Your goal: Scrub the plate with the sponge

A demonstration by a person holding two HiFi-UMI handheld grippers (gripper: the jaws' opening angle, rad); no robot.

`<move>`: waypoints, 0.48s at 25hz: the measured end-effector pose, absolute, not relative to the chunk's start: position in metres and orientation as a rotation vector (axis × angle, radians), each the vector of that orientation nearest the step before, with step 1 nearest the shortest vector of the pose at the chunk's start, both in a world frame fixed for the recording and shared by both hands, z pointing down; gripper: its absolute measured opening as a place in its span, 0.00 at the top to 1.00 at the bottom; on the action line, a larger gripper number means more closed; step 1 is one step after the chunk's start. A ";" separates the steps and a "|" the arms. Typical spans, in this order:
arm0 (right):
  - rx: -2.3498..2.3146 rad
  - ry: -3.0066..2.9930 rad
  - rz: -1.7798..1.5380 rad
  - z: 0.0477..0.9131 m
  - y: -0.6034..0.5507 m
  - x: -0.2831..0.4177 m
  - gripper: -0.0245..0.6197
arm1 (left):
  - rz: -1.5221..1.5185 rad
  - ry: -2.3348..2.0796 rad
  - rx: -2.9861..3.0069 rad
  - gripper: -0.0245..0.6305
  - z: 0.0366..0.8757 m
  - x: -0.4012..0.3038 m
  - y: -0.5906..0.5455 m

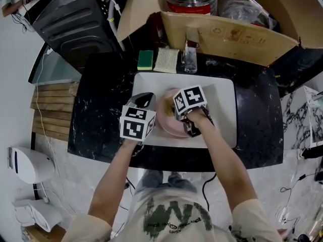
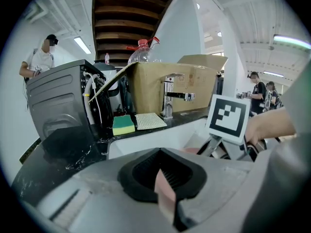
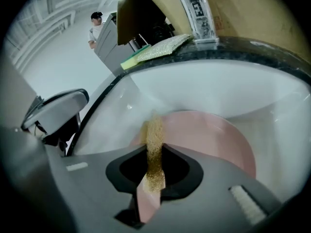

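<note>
The pink plate (image 3: 209,140) is clamped at its rim by the left claw (image 2: 164,186). The yellow sponge (image 3: 154,142) is squeezed by the right claw (image 3: 151,176) above it.

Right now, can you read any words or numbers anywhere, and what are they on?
No words or numbers are readable.
Box: printed symbols, too blurred to read.
Shirt: print too small to read.
Bottle label: red, no legible words.
Marker cube: black-and-white squares, no words.

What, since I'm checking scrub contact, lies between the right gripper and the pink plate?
A thin yellow-brown sponge, clamped in the right gripper, over the plate; the right gripper view shows it.
</note>
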State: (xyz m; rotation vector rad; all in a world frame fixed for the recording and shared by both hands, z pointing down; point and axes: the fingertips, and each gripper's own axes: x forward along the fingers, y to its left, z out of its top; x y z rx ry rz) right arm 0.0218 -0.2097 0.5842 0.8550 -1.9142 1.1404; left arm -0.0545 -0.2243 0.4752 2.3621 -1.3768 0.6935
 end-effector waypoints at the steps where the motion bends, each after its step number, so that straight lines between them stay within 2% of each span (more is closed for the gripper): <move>1: 0.843 -1.912 1.145 0.587 -0.209 0.018 0.87 | 0.696 -1.375 2.365 0.96 0.475 -0.055 -0.224; 12: 0.769 -1.868 1.216 0.613 -0.201 -0.009 0.87 | 0.707 -1.361 2.384 0.96 0.477 -0.062 -0.225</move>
